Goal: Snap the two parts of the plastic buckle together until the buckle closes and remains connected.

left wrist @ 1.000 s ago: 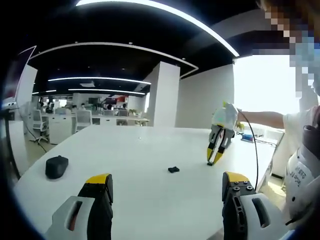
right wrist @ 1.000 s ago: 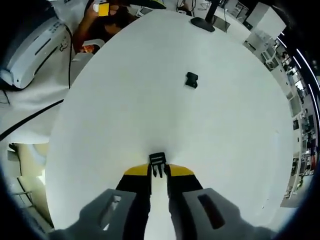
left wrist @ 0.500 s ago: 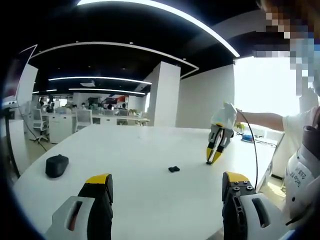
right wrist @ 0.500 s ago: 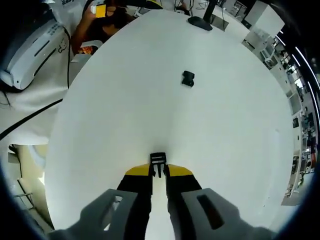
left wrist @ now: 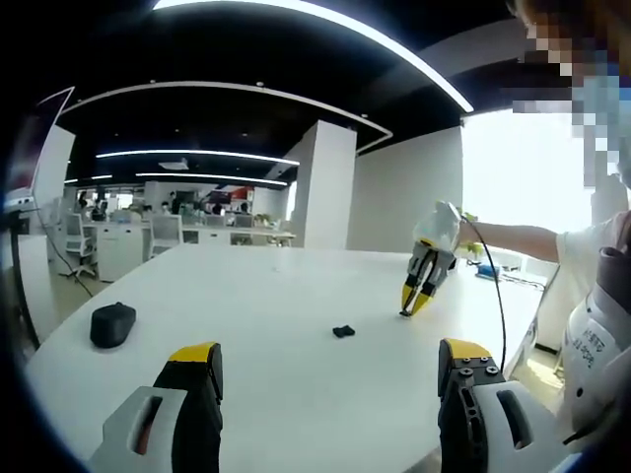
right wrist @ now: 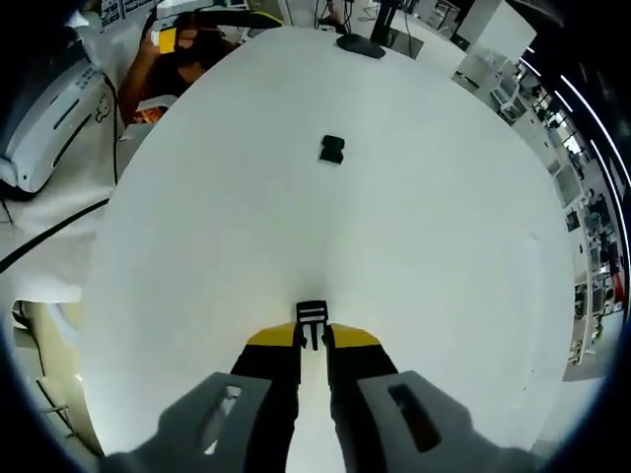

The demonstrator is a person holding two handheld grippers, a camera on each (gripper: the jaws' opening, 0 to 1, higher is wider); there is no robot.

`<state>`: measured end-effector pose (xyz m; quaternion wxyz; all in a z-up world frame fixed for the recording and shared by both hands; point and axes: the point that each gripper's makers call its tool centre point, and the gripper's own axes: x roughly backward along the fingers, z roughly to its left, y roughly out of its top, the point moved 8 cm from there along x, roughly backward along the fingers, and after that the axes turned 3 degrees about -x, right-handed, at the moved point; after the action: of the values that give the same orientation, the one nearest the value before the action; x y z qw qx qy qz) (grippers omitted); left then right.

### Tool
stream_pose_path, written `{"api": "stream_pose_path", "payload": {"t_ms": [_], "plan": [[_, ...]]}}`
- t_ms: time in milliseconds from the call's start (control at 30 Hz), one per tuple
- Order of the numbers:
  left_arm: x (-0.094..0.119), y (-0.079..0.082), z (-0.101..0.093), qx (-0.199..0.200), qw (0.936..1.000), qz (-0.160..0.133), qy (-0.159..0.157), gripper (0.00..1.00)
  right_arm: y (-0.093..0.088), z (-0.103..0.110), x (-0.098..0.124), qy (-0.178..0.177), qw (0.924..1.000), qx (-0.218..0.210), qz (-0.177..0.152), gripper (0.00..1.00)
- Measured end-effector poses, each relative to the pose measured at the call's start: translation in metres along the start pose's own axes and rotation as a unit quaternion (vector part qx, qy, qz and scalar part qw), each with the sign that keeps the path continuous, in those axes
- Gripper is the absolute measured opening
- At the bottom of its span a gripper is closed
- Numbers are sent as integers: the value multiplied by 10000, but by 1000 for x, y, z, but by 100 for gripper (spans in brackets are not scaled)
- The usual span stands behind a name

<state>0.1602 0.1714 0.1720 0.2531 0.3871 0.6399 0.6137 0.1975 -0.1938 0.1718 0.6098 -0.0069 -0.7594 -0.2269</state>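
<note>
- Across the left gripper view, the white table (left wrist: 266,296) runs away from the camera, and the loose buckle half (left wrist: 343,331) lies flat near its middle, well apart from everything else.
- At the bottom of this view, the left gripper (left wrist: 330,379) has its jaws spread wide with nothing between them, low at the near edge of the table.
- Over to the right, the right gripper (left wrist: 413,301) slants down toward the table beyond the loose half, yellow tips close together; what they hold is too small to make out here.
- A dark computer mouse (left wrist: 112,325) sits far off to the left, clear of the work.
- Down the right gripper view, the jaws are pressed in on the pronged buckle half (right wrist: 312,317), with its prongs running back between the jaw tips.
- The loose buckle half (right wrist: 332,150) lies farther up the table, well apart from the held one, and the left gripper (right wrist: 168,39) shows as a yellow tip in a hand at the top left.
- Judged from this, the loose half will slide if pushed alone, so the open gripper should pin or grasp it first.
- The insertion then wants the two halves lined up on one axis and flat, as any twist would likely jam a prong.
</note>
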Motion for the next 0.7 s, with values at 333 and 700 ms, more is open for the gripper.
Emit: {"api": "stream_pose_path", "payload": {"t_ms": [333,700], "plan": [[-3,0,-2,-2,10000,-2,-73,92,6,-24,1,-95,9990,-316,-298,9],[1,-1,3,66,10000,-31,-10,91,23,-38,-9,-122,9975,-545,-433,9]]}}
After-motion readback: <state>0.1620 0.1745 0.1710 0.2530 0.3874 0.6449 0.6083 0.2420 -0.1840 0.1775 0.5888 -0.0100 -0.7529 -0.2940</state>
